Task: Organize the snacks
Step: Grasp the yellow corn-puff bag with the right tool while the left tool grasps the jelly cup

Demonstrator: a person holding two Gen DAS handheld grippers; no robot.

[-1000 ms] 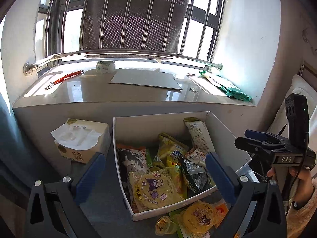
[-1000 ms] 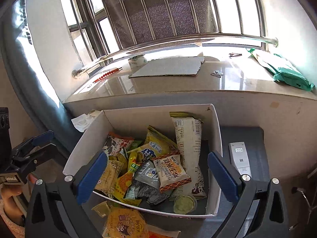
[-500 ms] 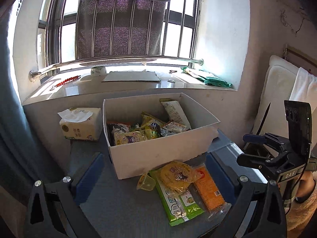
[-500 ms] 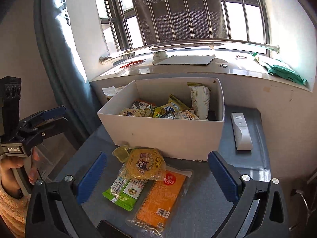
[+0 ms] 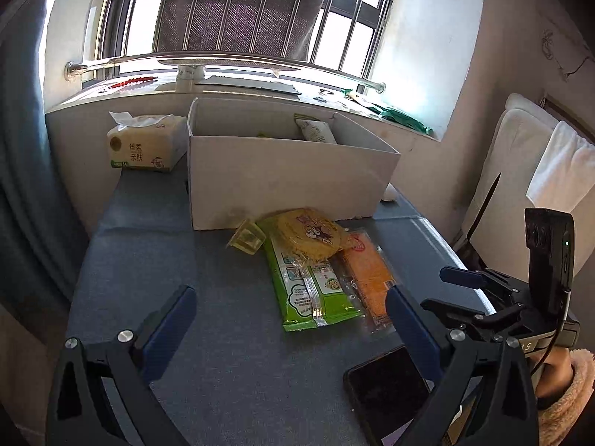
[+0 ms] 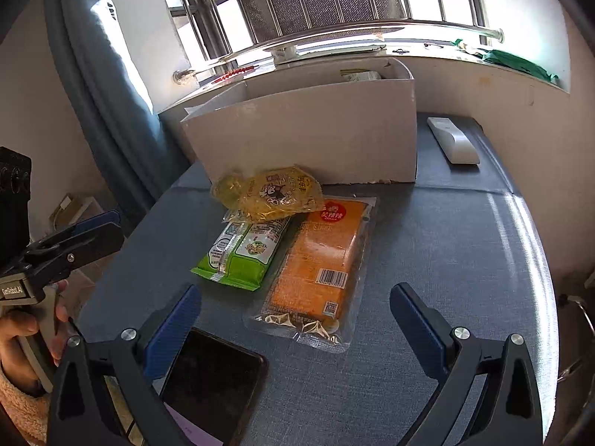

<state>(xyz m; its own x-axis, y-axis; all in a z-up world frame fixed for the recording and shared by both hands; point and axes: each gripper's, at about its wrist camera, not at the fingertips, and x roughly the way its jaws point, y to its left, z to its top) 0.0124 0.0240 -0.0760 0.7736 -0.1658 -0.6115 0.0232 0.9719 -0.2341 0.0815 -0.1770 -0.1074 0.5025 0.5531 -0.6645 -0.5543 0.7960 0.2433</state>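
The left gripper (image 5: 290, 321) hangs above the near part of the blue-grey table (image 5: 156, 260) with its jaws spread wide and nothing between them. The right gripper (image 6: 295, 319) is likewise released, wide apart and empty, over the same near edge; in the left wrist view it shows at the right side, held by a hand in a fleecy sleeve. A black phone (image 6: 215, 383) lies face up at the near edge of the table, just by the right gripper's left finger.

Further in, three snack packs lie in a loose pile in the middle of the table. The orange snack pack (image 6: 319, 260), in clear wrap with a barcode, lies flat beside the green snack pack (image 6: 241, 256), the two touching along their long sides. The yellow round snack bag (image 6: 271, 193) rests on the far ends of both. A small yellow jelly cup (image 5: 247, 239) sits tilted just left of the pile, against the box.

Behind the pile stands the white cardboard box (image 5: 286, 174), open on top, with a white packet (image 5: 316, 130) poking above its rim. A tissue pack (image 5: 145, 143) sits left of the box, a white remote (image 6: 452, 141) right of it. The window sill (image 5: 260, 89) lies beyond.
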